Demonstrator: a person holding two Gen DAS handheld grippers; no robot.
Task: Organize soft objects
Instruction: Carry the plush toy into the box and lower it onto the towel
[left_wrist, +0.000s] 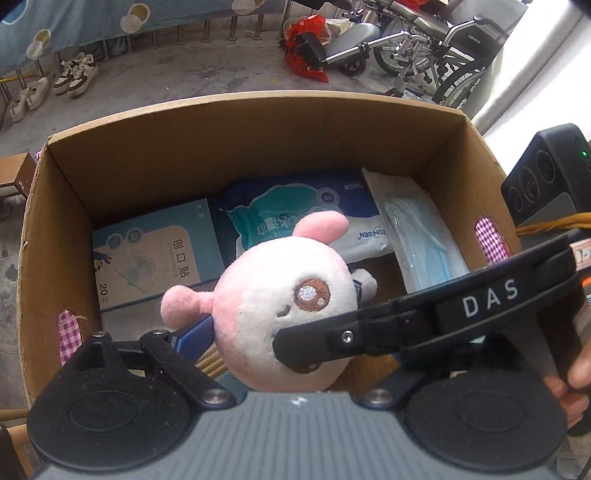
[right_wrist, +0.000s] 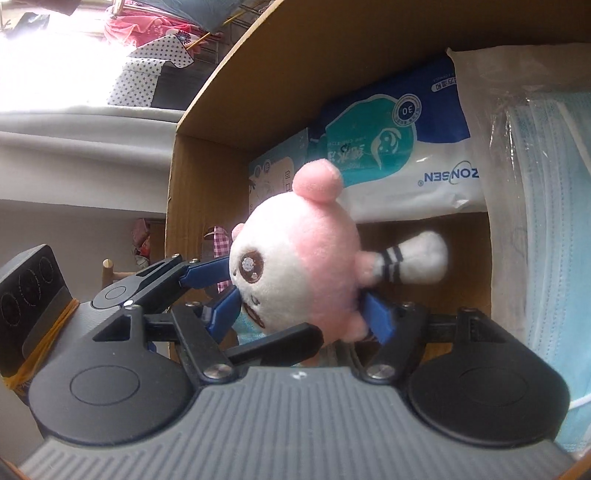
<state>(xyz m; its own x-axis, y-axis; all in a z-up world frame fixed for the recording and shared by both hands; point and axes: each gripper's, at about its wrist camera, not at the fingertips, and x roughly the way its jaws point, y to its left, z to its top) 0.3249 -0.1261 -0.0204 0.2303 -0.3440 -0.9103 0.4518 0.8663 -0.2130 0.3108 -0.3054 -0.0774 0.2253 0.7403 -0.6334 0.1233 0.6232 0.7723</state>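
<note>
The plush (right_wrist: 295, 258) hangs over the open box (left_wrist: 258, 125), clamped between the blue pads (right_wrist: 376, 317) of the right hand-held gripper (right_wrist: 303, 314), whose jaws press on its pink body from both sides. In the left wrist view the toy sits at about 6 o'clock of the box opening, above the plaster carton (left_wrist: 155, 254) at 9 o'clock, the wipes (left_wrist: 306, 214) at 12 and the masks (left_wrist: 421, 243) at 3. The left hand-held gripper (left_wrist: 295, 354) stands wide open beside the toy; only one blue finger (left_wrist: 195, 332) shows, near the plush's ear, and I cannot tell whether it touches.

The risks, as I judge them: the two tools are crowded together, the right one's black arm crossing the left camera's view, so a lowering move could knock them against each other or against the near box wall. The grip sits low on a round, squashy body; the toy may roll out early and land askew on the packets rather than in the bare gap at the centre.
</note>
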